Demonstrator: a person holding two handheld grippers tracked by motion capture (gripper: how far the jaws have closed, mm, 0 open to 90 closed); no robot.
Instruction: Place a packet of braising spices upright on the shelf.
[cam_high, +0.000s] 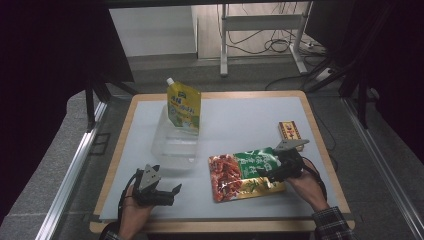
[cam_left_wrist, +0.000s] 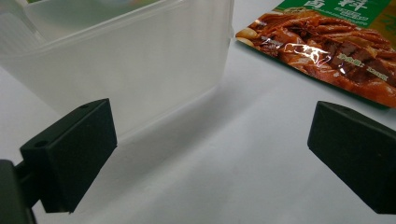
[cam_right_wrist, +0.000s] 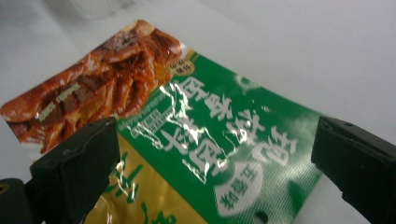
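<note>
A flat snack packet (cam_high: 244, 173) printed green, yellow and red-brown lies on the white mat at the front right. My right gripper (cam_high: 272, 171) hovers over its right end, open, with the packet (cam_right_wrist: 201, 135) spread between the two jaws. My left gripper (cam_high: 167, 192) rests near the front left edge, open, with nothing between its jaws (cam_left_wrist: 210, 154). It points at a clear plastic tub (cam_high: 176, 140), whose near wall (cam_left_wrist: 140, 70) stands just beyond the left jaw. A yellow spouted pouch (cam_high: 184, 106) stands upright in the tub's far end.
A small red and yellow box (cam_high: 290, 132) lies at the right side of the mat, behind my right gripper. The packet's red corner (cam_left_wrist: 327, 51) lies to the right of the tub. The wooden table rim (cam_high: 220, 226) runs close in front.
</note>
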